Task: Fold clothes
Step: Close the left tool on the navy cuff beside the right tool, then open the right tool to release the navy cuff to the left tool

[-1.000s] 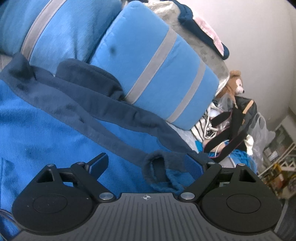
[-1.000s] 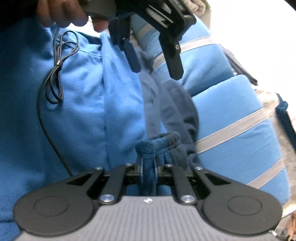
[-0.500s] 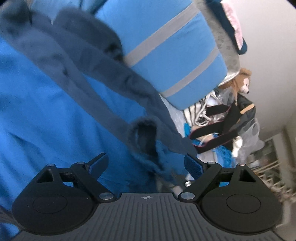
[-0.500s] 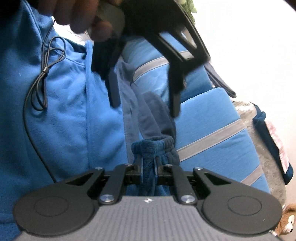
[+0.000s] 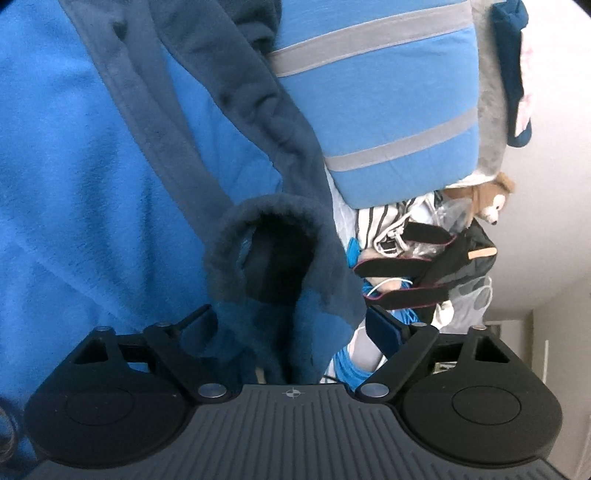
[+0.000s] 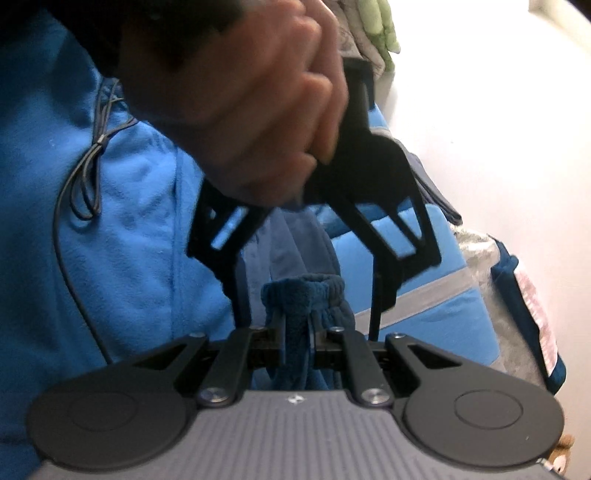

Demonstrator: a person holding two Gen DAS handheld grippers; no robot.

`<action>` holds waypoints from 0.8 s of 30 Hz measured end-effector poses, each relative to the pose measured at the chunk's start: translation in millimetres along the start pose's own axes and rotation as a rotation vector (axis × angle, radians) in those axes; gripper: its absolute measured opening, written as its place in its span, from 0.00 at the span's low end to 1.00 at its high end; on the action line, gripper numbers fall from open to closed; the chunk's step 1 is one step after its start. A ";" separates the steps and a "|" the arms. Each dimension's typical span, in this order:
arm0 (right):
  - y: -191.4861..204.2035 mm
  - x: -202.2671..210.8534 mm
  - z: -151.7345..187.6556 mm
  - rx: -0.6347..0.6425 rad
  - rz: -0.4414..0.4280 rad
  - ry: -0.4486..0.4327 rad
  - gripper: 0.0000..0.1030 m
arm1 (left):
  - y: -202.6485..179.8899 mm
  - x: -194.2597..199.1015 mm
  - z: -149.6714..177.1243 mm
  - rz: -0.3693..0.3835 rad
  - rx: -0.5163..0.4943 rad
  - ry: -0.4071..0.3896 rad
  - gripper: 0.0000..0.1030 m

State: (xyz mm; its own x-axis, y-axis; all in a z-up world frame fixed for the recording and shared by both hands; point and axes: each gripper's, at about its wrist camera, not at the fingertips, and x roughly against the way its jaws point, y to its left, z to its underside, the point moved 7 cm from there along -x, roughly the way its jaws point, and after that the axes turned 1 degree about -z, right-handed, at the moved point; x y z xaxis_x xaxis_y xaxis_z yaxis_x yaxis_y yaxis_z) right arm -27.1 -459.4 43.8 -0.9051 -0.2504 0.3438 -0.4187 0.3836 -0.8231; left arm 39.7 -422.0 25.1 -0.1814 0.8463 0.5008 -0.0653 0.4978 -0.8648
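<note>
Against the striped blue pillows [image 5: 373, 110], the right hand-held gripper [image 6: 297, 343] is clenched on the navy fleece cuff [image 6: 303, 295]; the left hand-held gripper [image 5: 291, 325] gapes around it, apparently about to clamp.

A blue cushion [image 5: 373, 107] crossed by grey stripes is seen at the upper right of the left wrist view, and appears again in the right wrist view [image 6: 436, 314]. Beside it, grey fleece fabric [image 5: 489, 110] is noted, with a navy item with pink print [image 5: 517, 70] lying against it. Below the cushion, a brown plush bear [image 5: 487, 199] is observed above a black bag with maroon-edged straps [image 5: 436, 258]. Striped white cloth [image 5: 384, 221] is piled next to the bag. A thin dark cable [image 6: 85, 177], looped, is recorded at left. A pale green plush item [image 6: 380, 26] is visible at the top edge.
</note>
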 end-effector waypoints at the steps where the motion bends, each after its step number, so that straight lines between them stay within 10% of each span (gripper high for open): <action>1: 1.3 0.5 -0.5 0.009 -0.001 -0.003 0.11 | 0.5 -0.4 -0.3 -0.008 0.000 -0.004 0.65; 10: 3.5 1.9 -0.8 0.029 0.014 -0.017 0.11 | -2.9 7.0 -6.0 -0.012 0.001 -0.031 0.17; 15: 1.2 4.7 0.3 0.019 0.041 -0.019 0.15 | -14.4 12.8 -6.5 0.009 -0.048 -0.067 0.14; 20: -5.9 12.5 4.2 -0.022 0.093 -0.010 0.62 | -27.0 21.8 -6.2 0.033 -0.068 -0.106 0.14; 24: -17.9 18.3 11.8 -0.063 0.133 0.004 0.74 | -37.4 29.2 -6.6 0.030 -0.095 -0.117 0.14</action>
State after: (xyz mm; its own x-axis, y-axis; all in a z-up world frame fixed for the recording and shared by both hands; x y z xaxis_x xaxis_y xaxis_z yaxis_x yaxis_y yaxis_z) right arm -35.3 -481.3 59.5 -0.9531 -0.1899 0.2357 -0.2989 0.4678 -0.8318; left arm 43.3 -414.7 72.3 -0.2953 0.8358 0.4628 0.0337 0.4932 -0.8693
